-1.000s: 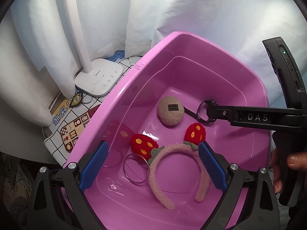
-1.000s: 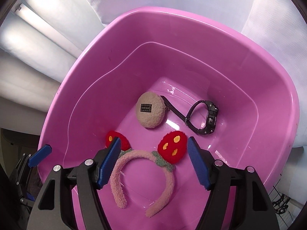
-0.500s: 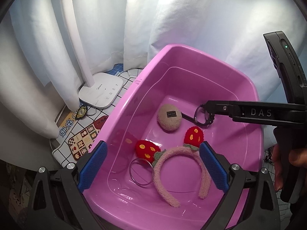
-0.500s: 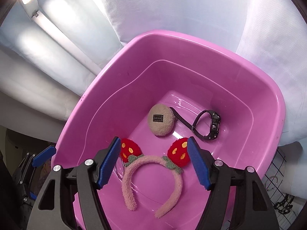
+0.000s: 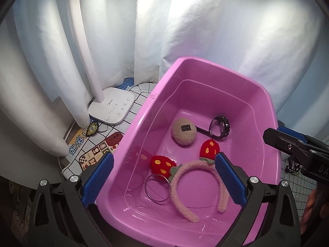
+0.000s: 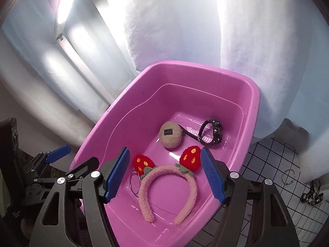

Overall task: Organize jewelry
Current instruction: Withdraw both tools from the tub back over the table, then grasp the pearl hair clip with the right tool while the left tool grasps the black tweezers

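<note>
Two grippers hang spread and empty over the pink tub (image 6: 255,103): left gripper (image 5: 162,177), right gripper (image 6: 164,175). Nearest lies the headband (image 6: 166,185) touching a thin ring (image 5: 157,188); farther in sit a fuzzy pouch (image 6: 170,135) and a black watch (image 6: 211,132). Stowing seems to be between items. Next likely calls for fetching what may be a bangle (image 6: 287,177) from the bench (image 6: 267,164); dark bits at the edge are unclear.
</note>
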Motion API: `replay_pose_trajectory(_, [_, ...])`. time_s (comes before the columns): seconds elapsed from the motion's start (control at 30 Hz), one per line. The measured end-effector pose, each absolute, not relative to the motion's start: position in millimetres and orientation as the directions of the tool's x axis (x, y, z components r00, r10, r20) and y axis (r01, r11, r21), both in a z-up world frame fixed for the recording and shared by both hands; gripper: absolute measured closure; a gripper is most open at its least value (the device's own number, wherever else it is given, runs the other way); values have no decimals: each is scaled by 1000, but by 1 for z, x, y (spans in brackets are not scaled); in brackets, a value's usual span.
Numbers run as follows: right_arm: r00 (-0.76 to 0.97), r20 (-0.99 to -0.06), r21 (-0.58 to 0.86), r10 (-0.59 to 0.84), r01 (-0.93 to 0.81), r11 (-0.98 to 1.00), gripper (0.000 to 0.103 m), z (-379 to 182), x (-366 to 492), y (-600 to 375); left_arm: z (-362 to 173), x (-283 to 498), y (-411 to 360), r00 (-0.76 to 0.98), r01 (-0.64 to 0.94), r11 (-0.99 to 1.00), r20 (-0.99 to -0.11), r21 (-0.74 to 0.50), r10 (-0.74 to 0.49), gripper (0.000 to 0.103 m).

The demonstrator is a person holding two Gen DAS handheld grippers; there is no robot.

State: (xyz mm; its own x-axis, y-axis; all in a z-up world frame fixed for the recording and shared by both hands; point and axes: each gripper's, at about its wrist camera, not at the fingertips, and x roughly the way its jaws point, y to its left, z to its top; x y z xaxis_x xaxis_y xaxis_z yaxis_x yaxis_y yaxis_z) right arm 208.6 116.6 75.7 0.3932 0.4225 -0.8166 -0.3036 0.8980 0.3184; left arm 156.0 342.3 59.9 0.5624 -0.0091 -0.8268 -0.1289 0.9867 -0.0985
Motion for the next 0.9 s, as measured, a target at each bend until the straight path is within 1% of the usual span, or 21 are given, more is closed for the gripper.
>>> replay_pose_trajectory(0.1, [452, -802, 314, 391, -236, 919, 35, 80, 186, 88, 67, 154, 336, 590, -114, 988, -807, -100, -14, 6])
replay_pose_trajectory(0.13, [468, -802, 305, 371, -213, 928, 33, 79, 178, 79, 70, 153, 332, 604, -103, 990, -797, -98, -16, 6])
replay_pose_trajectory(0.17, [486, -801, 295, 351, -190, 936, 29, 79, 170, 69, 74, 152, 326, 618, -88, 992, -786, -96, -21, 6])
replay_pose_trajectory(0.27, [513, -801, 277, 309, -140, 951, 29, 80, 150, 40, 83, 148, 307, 650, -45, 996, -759, -80, -31, 6])
replay_pose_trajectory(0.4, [552, -788, 282, 271, -67, 957, 29, 84, 120, -2, 95, 139, 281, 671, 13, 994, -736, -113, -93, 6])
replay_pose_trajectory(0.53, [604, -779, 235, 171, 27, 972, 29, 94, 84, -54, 106, 126, 244, 683, 89, 987, -712, -137, -160, 6])
replay_pose_trajectory(0.73, [612, -787, 193, 72, 135, 972, 29, 93, 27, -135, 113, 97, 179, 685, 170, 965, -679, -202, -263, 6])
replay_pose_trajectory(0.8, [598, -800, 173, 48, 154, 973, 29, 89, 11, -159, 111, 86, 155, 684, 171, 963, -678, -210, -269, 6])
replay_pose_trajectory(0.9, [589, -806, 179, 52, 160, 971, 29, 82, -11, -191, 104, 69, 123, 665, 166, 960, -693, -227, -279, 6])
